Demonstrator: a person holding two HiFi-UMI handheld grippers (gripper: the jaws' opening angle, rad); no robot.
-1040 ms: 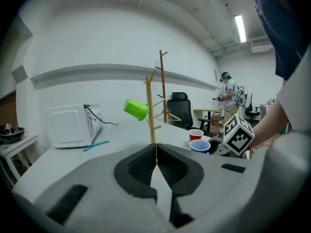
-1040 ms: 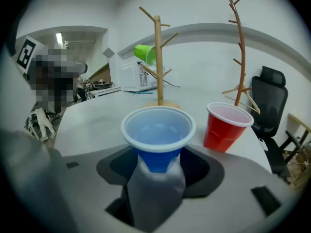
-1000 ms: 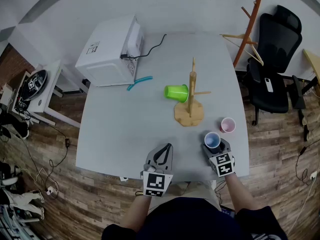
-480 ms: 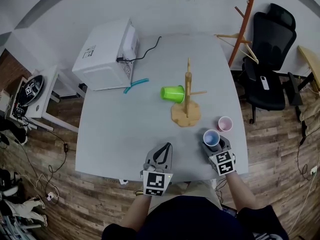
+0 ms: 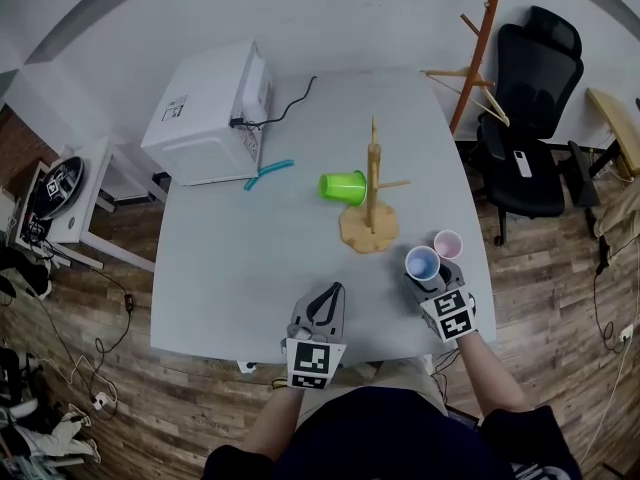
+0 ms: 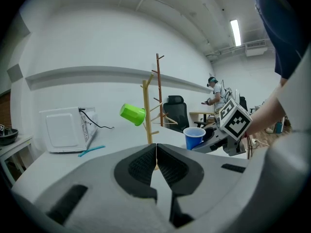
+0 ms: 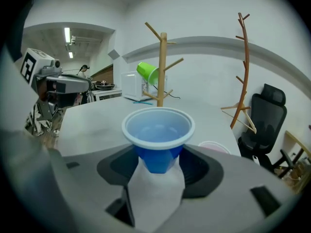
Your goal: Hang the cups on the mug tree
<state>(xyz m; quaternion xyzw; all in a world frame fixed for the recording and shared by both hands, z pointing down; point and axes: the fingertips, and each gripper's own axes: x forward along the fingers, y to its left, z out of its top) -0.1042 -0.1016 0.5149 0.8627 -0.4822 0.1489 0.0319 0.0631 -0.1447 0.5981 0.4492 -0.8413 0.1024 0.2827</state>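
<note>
Right claw [image 7: 158, 165] holds blue cup [image 7: 158, 130] upright between its jaws.

Grey table [image 5: 230, 268] on a wood-plank floor [image 5: 90, 298], with a white wall [image 5: 330, 8] behind. White box appliance [image 5: 205, 108] sits at the table's far left corner. Black office chair [image 5: 545, 58] to the right, wooden coat stand [image 5: 476, 48] beside it. Small white side table [image 5: 95, 183] on the left. Ceiling strip light [image 6: 236, 32] is lit.
</note>
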